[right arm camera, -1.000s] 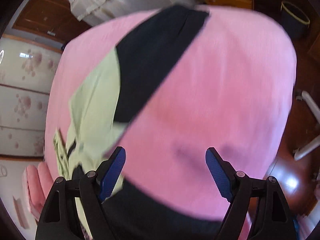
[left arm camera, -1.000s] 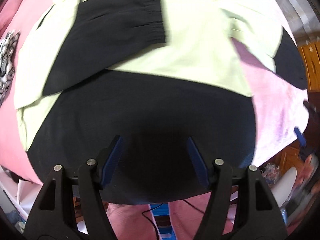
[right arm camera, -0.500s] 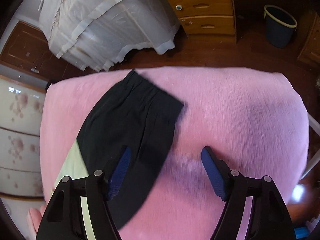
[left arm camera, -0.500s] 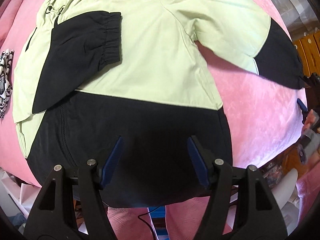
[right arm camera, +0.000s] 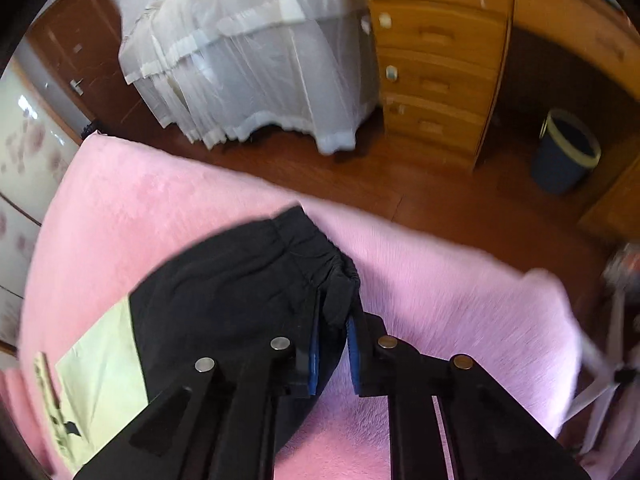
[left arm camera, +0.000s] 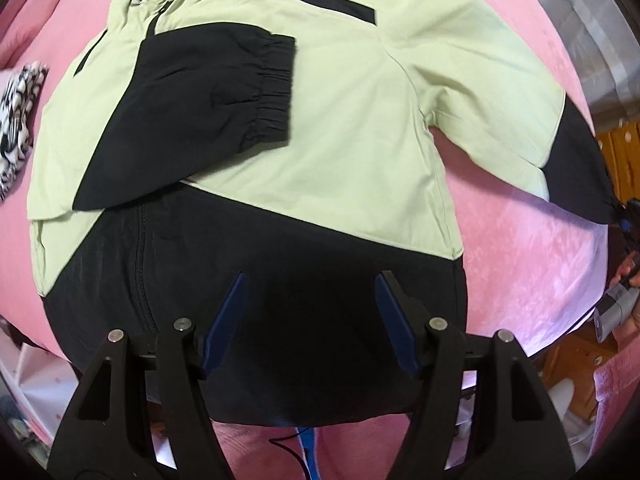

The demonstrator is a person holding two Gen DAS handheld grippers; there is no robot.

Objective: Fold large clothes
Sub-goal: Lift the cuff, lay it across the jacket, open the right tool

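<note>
My left wrist camera sits above the near hem of the jacket (left arm camera: 320,128), looking forward and down over the whole garment spread on the pink blanket (left arm camera: 532,248). My right wrist camera is close over the black cuff (right arm camera: 280,272), facing outward across the blanket edge toward the dresser (right arm camera: 436,60). Both views share that outstretched sleeve and the blanket.

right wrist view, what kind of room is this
Most likely a home bedroom: a pink plush bed cover with the jacket spread on it, a wooden chest of drawers, a white lace-draped piece and a small bin on the wood floor.
</note>
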